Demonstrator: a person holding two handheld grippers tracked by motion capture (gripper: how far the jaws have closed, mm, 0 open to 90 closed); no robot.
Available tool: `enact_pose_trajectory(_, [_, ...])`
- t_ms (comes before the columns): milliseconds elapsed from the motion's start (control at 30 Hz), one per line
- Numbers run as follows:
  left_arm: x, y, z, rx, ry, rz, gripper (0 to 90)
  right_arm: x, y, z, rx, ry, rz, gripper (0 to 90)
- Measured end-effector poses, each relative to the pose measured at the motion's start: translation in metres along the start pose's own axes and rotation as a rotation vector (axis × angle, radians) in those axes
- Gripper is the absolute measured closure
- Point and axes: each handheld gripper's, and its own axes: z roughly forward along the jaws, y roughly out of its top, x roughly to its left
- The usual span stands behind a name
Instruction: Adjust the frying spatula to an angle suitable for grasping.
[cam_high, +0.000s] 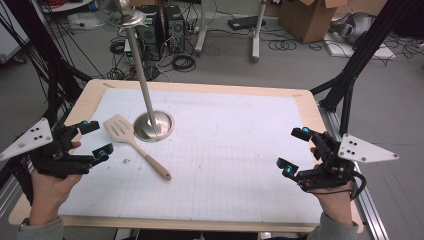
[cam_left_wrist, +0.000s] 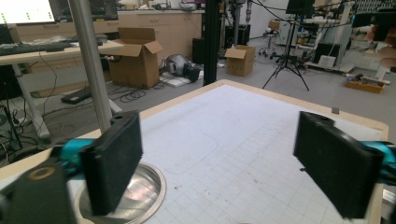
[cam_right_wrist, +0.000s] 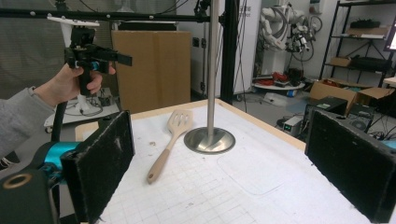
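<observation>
One spatula lies just beside one stand — its pole top cut off. Two grippers hover, left and right — both spread, holding nothing.

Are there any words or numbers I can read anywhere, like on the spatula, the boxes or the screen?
None can be read.
Spatula: no print on it.
Metal stand base: no label.
White gridded mat: ruled lines, no numbers to make out.
Monitor in the left gripper view: small green marks, too blurred to read.
Cardboard boxes: no legible print.
</observation>
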Motion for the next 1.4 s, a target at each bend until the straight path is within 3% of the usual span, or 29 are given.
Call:
enact_pose_trajectory(133, [0.000,-0.002,0.001,0.026,0.009,0.023,29.3,0.000,0.000,0.001,0.002,-0.001,0.002,7.1])
enact_pose_trajectory(267, [0.002,-0.007,0.003,0.043,0.022,0.013,38.0,-0.002,-0.001,0.001,0.007,-0.002,0.003,7.1])
enact_pose_trajectory(433, [0.004,-0.015,0.007,0.076,-0.006,-0.026,56.6,-0.001,-0.001,0.001,0.009,0.002,0.000,7.2])
enact_pose_trajectory(467, [0.005,-0.017,0.008,0.080,-0.011,-0.033,56.6,-0.001,-0.001,0.001,0.009,0.002,0.000,7.2])
enact_pose_trajectory(633, [0.007,-0.025,0.012,0.105,0.013,-0.029,73.8,0.000,-0.001,0.002,0.011,0.010,0.004,7.2])
enact_pose_trajectory(833, [0.005,-0.040,0.022,0.105,0.053,-0.004,87.3,0.000,-0.002,0.005,0.019,0.014,-0.004,7.2])
enact_pose_trajectory(1067, [0.007,-0.057,0.038,0.135,0.031,-0.047,89.4,0.000,-0.002,0.006,0.022,0.021,-0.009,7.2])
enact_pose_trajectory(1267, [0.009,-0.074,0.057,0.204,0.043,-0.064,89.6,0.001,-0.003,0.006,0.031,0.030,-0.002,7.2])
enact_pose_trajectory(1400, [0.012,-0.082,0.062,0.191,0.035,-0.103,89.6,0.000,-0.004,0.007,0.028,0.032,-0.005,7.2])
